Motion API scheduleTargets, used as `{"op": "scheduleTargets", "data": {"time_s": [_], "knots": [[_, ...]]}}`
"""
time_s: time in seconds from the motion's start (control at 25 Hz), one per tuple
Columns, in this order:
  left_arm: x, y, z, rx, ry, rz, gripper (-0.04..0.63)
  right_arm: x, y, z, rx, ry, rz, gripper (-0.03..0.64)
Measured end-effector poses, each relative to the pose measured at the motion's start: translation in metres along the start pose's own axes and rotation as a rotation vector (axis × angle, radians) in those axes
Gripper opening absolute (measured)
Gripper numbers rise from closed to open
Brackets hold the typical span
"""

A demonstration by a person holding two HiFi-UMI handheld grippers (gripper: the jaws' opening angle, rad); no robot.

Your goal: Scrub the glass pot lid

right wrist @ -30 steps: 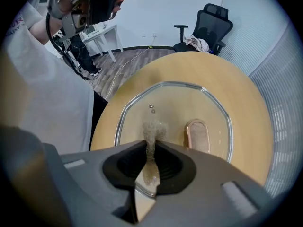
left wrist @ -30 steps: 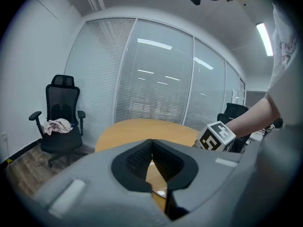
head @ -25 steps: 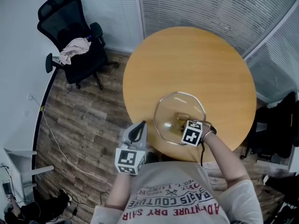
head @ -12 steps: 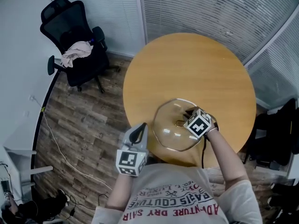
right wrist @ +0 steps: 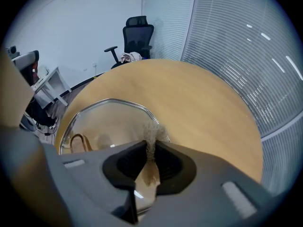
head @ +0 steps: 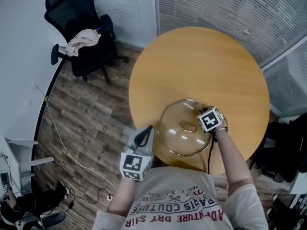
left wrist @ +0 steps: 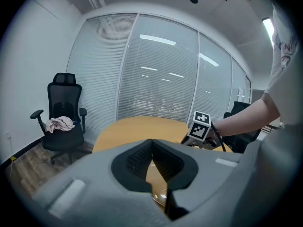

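Jaws of the right gripper (right wrist: 150,145) clamp a scrubbing wad (right wrist: 152,129) at the rim of the glass lid (head: 175,126), which lies on the tabletop (head: 192,61). The left gripper (left wrist: 152,143) has its jaws together, empty. Scrubbing seems under way; next, work the wad around the rim with steady pressure.

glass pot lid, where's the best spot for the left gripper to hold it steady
Probably the arched handle at the centre of the glass pot lid, taken from above. It stands up off the dome, while the rim lies flat on the table. Coming in from the left keeps the left gripper apart from the right gripper, at the right rim.
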State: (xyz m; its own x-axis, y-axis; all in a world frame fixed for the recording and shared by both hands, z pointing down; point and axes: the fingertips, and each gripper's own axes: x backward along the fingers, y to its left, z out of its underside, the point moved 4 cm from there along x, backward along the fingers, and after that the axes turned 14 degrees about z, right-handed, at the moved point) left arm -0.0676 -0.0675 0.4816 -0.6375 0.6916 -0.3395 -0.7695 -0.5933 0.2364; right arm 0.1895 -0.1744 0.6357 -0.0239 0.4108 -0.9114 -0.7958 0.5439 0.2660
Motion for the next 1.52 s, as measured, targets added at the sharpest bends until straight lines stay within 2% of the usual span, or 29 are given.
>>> {"op": "scheduleTargets", "data": {"time_s": [0.16,0.36,0.6,1.2,1.52], "knots": [[-0.004,0.007,0.007,0.008,0.014,-0.009,0.008,-0.014,0.004,0.001,0.006,0.023,-0.001,0.054],[-0.007,0.015,0.009,0.017,0.023,-0.015,0.008,-0.017,0.005,-0.025,0.080,-0.040,0.026,0.055],[-0.005,0.022,0.011,0.024,0.036,-0.020,0.008,-0.022,0.014,-0.043,0.144,-0.042,0.046,0.055],[0.025,0.046,0.025,0.053,0.035,-0.050,0.008,-0.021,0.069,-0.089,0.306,-0.048,0.017,0.055],[0.051,0.062,0.025,0.096,0.006,-0.065,0.008,-0.016,0.108,-0.103,0.438,-0.053,0.021,0.055]]}}
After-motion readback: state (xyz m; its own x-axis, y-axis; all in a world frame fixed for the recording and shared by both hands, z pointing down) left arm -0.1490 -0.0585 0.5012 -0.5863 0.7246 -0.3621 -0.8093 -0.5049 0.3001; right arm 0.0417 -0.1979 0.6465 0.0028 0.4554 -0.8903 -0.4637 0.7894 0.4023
